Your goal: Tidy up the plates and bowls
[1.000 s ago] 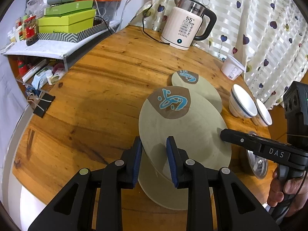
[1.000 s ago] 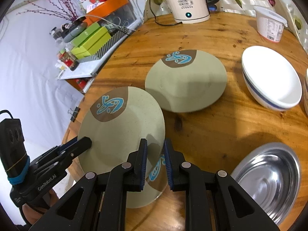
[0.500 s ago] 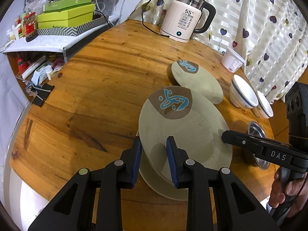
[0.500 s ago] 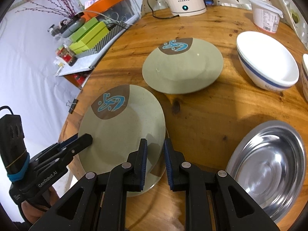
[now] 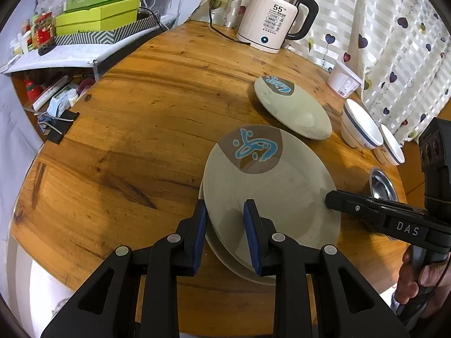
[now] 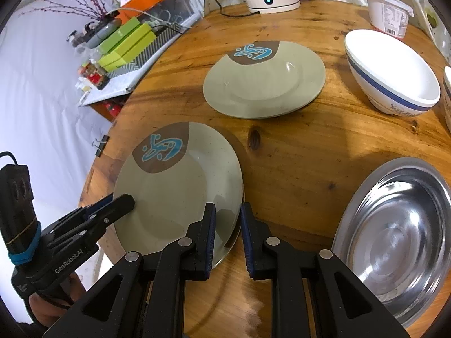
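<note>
A beige plate with a brown and blue patch [image 5: 270, 186] [image 6: 177, 186] sits on top of a second like plate [image 5: 225, 250] near the table's front edge. My left gripper [image 5: 225, 225] straddles the top plate's rim on its left side; my right gripper [image 6: 227, 225] straddles its rim on the right. Both pairs of pads stand a little apart from the rim. A third like plate [image 5: 293, 109] [image 6: 265, 79] lies farther back. Two white bowls with blue bands [image 5: 360, 124] [image 6: 391, 76] and a steel bowl [image 6: 394, 233] stand to the right.
A cream electric kettle [image 5: 273, 19] with its cord stands at the back of the round wooden table [image 5: 141, 129]. A white plastic tub [image 5: 342, 80] is near the curtain. A cluttered shelf with green boxes [image 5: 95, 19] stands off the table's left side.
The top plate has come down onto the lower plate, which now shows only as a thin edge. Both grippers' pads have spread slightly from its rim.
</note>
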A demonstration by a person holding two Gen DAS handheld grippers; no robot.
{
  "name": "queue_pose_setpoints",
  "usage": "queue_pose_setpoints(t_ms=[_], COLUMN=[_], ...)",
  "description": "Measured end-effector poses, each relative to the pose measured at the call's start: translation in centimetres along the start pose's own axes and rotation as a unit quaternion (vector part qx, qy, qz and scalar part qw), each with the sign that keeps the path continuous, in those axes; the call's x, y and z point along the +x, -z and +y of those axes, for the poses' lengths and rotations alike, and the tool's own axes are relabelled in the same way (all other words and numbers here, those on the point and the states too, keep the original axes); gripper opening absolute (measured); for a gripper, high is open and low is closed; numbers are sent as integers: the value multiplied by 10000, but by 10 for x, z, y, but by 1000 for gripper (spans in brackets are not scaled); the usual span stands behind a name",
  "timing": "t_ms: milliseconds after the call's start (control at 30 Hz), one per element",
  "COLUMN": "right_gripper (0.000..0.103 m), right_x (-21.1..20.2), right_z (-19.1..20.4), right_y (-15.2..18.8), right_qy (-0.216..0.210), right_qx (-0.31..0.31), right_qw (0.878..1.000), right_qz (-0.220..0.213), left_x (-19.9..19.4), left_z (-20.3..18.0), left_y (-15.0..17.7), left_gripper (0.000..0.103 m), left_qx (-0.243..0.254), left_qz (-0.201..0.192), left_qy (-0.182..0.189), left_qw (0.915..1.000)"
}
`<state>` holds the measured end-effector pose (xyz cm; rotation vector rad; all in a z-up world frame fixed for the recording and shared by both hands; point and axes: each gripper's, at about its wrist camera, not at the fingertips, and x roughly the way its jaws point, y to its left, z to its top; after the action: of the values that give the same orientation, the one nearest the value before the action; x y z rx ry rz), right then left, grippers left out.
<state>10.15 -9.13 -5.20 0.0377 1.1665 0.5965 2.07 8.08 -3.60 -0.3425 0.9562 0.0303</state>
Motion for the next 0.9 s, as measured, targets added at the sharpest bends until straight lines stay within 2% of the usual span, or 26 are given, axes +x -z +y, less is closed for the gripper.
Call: queue_pose_setpoints(t_ms=[900], right_gripper=[20], right_x=[2], right_z=[6], right_y=[3], right_qy=[191], right_qx=[-144], right_qw=[9997], right_qz=[-17], left_x=[-3], left_z=[-3], left_y=[6], left_gripper=[29], left_qx=[134], left_qz=[-10], left_qy=[-88], left_qw=[9999])
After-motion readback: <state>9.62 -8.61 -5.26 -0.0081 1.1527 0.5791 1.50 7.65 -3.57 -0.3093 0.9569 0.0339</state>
